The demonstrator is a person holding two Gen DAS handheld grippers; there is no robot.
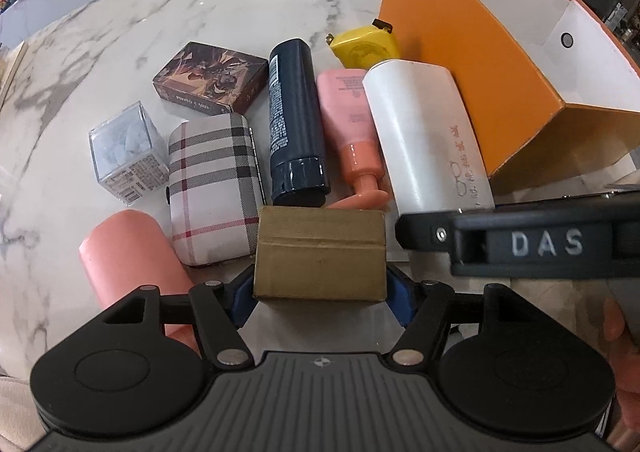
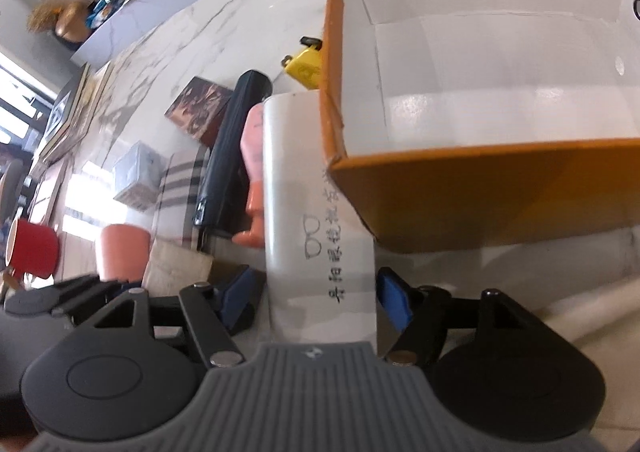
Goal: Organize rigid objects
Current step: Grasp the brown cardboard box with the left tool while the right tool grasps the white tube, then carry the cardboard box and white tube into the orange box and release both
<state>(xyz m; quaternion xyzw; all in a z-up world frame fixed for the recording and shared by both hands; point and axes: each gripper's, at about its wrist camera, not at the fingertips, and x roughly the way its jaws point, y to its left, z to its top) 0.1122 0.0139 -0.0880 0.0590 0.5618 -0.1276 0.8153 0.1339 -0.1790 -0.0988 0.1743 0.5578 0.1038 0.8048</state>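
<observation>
Left gripper [image 1: 320, 292] pinches a brown box [image 1: 320, 254] among clutter on the table [image 1: 200, 3]; right gripper [image 2: 320, 298] straddles a white case [image 2: 316, 191] beside the orange box [image 2: 500, 187], which it may snag when lifted.

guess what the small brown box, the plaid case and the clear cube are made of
Small brown box: likely corrugated cardboard, matte, with a folded flap seam.
Plaid case: probably a hard shell under printed fabric or leatherette; a hinge runs along one side.
Clear cube: seemingly rigid transparent plastic, glossy, with its contents visible through it.
</observation>
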